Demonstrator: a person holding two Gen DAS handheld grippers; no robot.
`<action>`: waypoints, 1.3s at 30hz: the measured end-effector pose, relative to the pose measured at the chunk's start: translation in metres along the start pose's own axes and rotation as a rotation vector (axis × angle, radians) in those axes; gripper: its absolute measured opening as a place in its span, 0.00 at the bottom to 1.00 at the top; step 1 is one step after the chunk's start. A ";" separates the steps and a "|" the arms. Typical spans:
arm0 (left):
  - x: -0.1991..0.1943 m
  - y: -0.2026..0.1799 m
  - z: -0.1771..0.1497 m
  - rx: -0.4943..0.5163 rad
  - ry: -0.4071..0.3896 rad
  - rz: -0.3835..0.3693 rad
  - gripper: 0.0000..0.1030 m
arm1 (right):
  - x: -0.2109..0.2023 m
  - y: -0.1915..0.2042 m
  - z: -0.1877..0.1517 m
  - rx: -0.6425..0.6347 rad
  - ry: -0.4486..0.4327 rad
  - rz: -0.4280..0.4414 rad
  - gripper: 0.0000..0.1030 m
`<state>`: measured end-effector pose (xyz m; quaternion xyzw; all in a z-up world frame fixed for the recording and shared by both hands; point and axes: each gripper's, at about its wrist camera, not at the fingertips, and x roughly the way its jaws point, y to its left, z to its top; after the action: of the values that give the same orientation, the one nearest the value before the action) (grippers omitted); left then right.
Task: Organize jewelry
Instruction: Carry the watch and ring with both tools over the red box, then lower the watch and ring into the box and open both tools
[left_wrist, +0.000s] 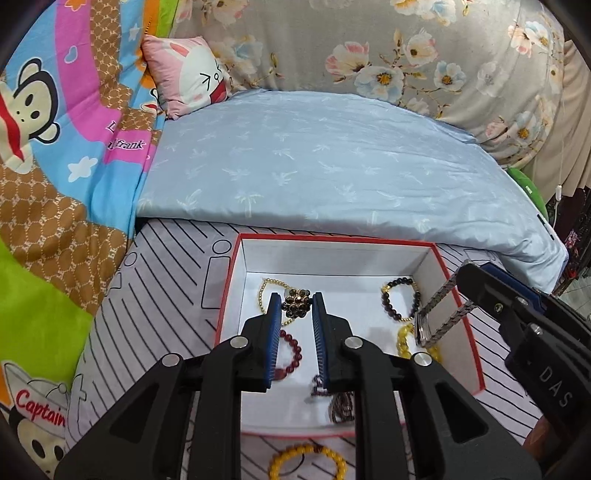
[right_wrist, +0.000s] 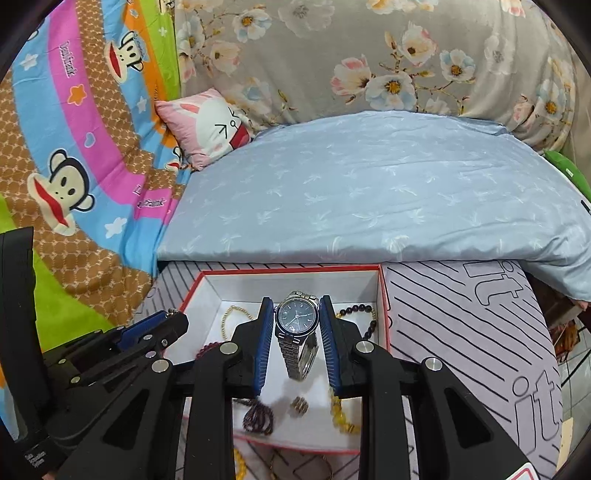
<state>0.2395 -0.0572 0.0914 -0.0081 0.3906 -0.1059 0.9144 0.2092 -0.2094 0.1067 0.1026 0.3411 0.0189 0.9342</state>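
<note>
My left gripper (left_wrist: 296, 300) is shut on a brown beaded flower ornament (left_wrist: 295, 306) and holds it over the white box with a red rim (left_wrist: 332, 240). The right gripper (right_wrist: 296, 307) is shut on a silver wristwatch (right_wrist: 297, 314) with a dark dial; its metal strap (right_wrist: 300, 358) hangs down above the same box (right_wrist: 288, 271). In the left wrist view the right gripper (left_wrist: 476, 280) enters from the right with the watch strap (left_wrist: 439, 310). Inside lie a dark bead bracelet (left_wrist: 402, 299), a red bead bracelet (left_wrist: 291, 350), a gold chain (left_wrist: 264, 295) and yellow beads (left_wrist: 404, 336).
The box sits on a grey striped bed sheet (right_wrist: 461, 325). A yellow bead bracelet (left_wrist: 306, 461) lies outside the box's near edge. A pale blue quilt (left_wrist: 332, 166) lies just behind the box, with a pink cushion (left_wrist: 192, 74) and a cartoon blanket (left_wrist: 55, 147) to the left.
</note>
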 end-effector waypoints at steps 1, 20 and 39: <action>0.005 0.000 0.001 0.000 0.005 0.003 0.16 | 0.007 0.000 0.000 -0.002 0.009 -0.001 0.23; 0.073 -0.002 -0.013 0.014 0.092 0.049 0.16 | 0.065 -0.001 -0.023 -0.047 0.085 -0.054 0.24; 0.039 -0.008 -0.018 0.023 0.046 0.054 0.43 | 0.025 -0.003 -0.031 -0.037 0.052 -0.055 0.31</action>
<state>0.2511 -0.0717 0.0522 0.0152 0.4105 -0.0859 0.9077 0.2080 -0.2043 0.0669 0.0755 0.3674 0.0023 0.9270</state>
